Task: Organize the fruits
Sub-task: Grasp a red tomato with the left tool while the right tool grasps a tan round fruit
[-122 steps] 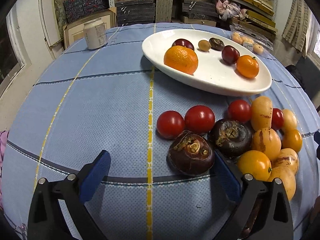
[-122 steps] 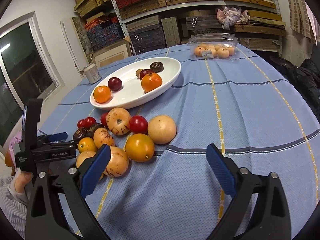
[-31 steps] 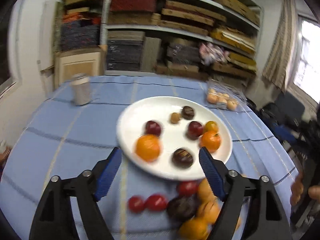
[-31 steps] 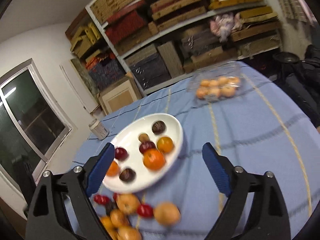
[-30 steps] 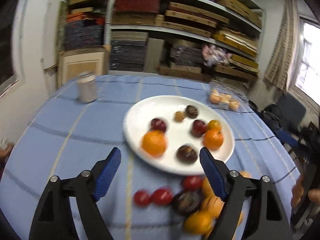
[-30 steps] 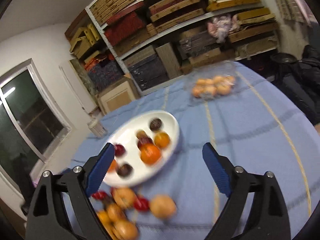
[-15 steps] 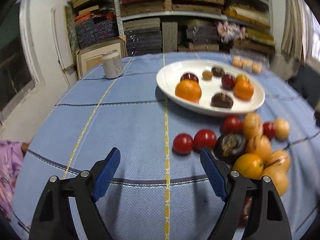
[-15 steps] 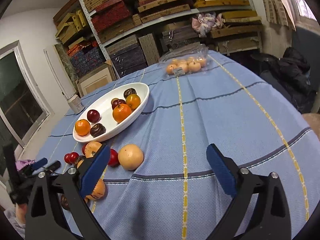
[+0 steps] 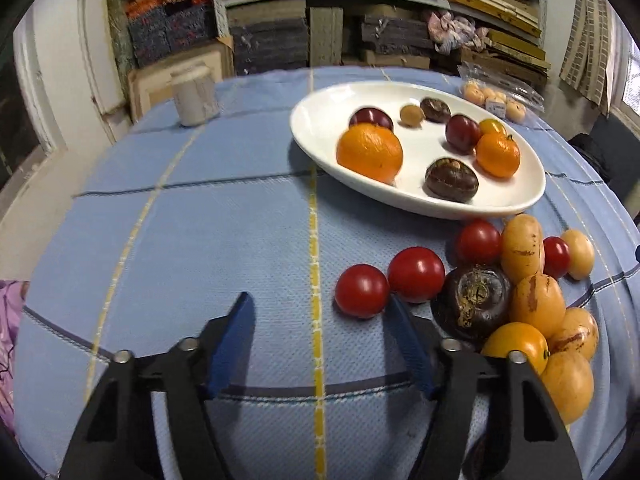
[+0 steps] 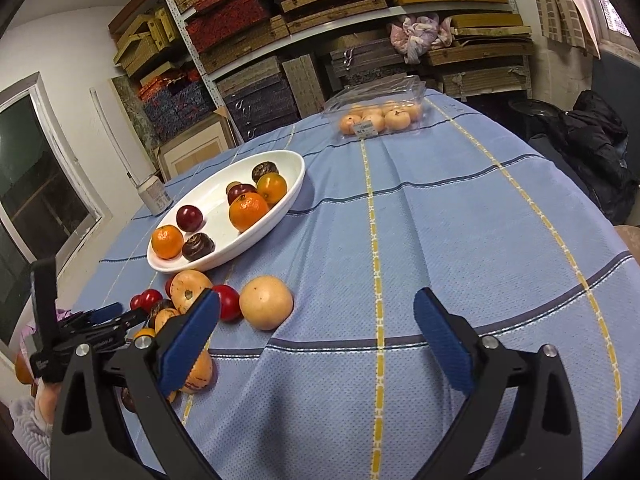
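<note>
A white oval plate [image 9: 316,136] [image 10: 294,178] holds a large orange [image 9: 369,152], a smaller orange [image 9: 497,154], dark plums and two brown water chestnuts [image 9: 451,180]. In front of it a pile of loose fruit lies on the blue cloth: red tomatoes [image 9: 361,290], a dark water chestnut [image 9: 472,306] and yellow-orange fruits [image 9: 536,300]. My left gripper [image 9: 320,308] is open and empty, low over the cloth, its right finger beside the nearest tomato. My right gripper [image 10: 316,312] is open and empty above the cloth, right of a pale round fruit [image 10: 266,302].
A white jar [image 9: 194,94] stands at the back left. A clear plastic box of small pale fruits [image 10: 378,116] sits at the far edge. Shelves of stacked boxes are behind the table. A dark jacket [image 10: 592,152] lies off the right edge.
My left gripper has dropped from above the plate to the cloth beside the tomatoes. A second water chestnut now lies on the plate. My right gripper has lowered slightly.
</note>
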Available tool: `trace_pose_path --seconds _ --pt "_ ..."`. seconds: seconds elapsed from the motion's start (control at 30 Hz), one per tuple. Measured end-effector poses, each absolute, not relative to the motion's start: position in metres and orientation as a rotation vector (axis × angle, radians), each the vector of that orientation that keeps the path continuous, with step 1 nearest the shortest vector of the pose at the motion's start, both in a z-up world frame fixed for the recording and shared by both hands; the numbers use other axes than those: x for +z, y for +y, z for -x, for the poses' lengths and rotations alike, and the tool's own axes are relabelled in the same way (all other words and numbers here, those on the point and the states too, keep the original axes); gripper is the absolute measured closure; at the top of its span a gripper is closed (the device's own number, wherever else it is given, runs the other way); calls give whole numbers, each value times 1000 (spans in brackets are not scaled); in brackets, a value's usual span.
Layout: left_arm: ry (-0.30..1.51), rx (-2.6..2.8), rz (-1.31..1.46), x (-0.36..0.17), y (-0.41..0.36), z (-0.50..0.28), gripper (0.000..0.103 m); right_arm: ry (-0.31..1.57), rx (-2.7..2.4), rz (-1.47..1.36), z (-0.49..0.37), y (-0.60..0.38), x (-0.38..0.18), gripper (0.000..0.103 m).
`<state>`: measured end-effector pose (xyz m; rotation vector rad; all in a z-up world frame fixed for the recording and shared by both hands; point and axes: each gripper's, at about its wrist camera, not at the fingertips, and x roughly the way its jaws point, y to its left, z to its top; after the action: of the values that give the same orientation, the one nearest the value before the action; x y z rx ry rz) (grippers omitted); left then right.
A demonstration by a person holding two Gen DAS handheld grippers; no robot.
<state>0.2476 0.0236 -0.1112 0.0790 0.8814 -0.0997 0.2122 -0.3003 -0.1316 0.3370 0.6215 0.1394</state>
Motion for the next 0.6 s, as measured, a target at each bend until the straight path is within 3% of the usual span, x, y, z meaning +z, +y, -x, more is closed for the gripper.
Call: trace_pose_path --seconds 0.07,0.13,0.27,0.6 --pt "879 -119 -58 -111 24 -251 65 624 141 -331 -212 -299 -132 8" --pt "877 -134 -59 -110 22 -252 71 628 143 -324 -213 -298 -133 8" --pt "860 -175 -35 -108 21 -251 77 639 149 -306 -214 -294 -135 8" --pt "878 -205 25 -109 24 -260 76 653 166 -239 -216 -282 -138 8"
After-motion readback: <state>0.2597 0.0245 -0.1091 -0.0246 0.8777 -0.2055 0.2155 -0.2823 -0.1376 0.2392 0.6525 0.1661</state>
